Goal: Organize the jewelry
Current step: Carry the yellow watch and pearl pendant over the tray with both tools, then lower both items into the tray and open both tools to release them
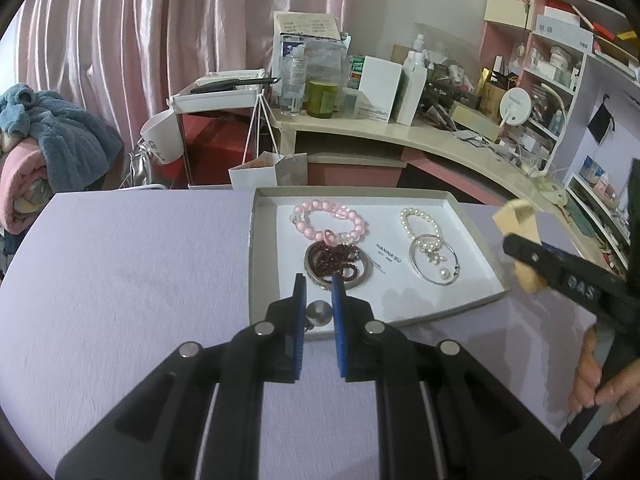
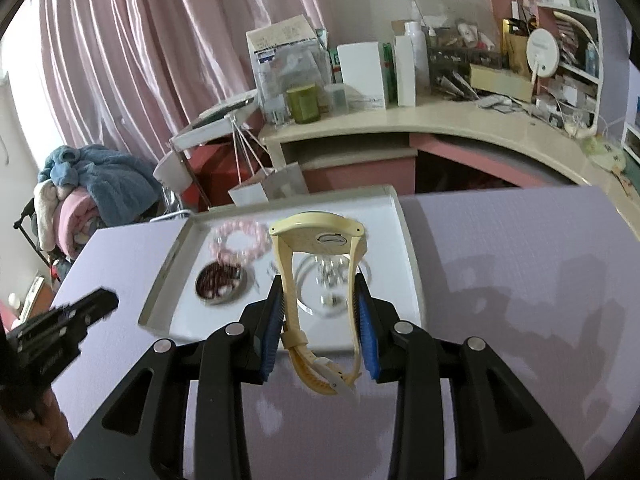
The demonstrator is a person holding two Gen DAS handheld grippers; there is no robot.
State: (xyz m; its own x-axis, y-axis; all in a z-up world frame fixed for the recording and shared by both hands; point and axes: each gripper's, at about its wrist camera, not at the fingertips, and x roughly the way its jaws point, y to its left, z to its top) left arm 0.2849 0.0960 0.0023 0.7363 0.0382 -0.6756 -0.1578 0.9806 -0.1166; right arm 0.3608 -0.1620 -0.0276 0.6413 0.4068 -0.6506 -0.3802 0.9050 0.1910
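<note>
A shallow white tray lies on the lilac table. It holds a pink bead bracelet, dark red beads inside a silver ring, a pearl bracelet and a silver bangle. My left gripper hovers over the tray's near edge. Its jaws stand nearly together, with a small silver charm filling the gap. My right gripper is shut on a cream-yellow watch, pads pressing both strap halves, above the tray. The watch also shows from the left wrist.
A curved cream desk crowded with boxes and bottles stands behind the table. A paper bag sits at the table's far edge, and pink curtains hang behind. Piled clothes lie at the left. A hand holds the right gripper's handle.
</note>
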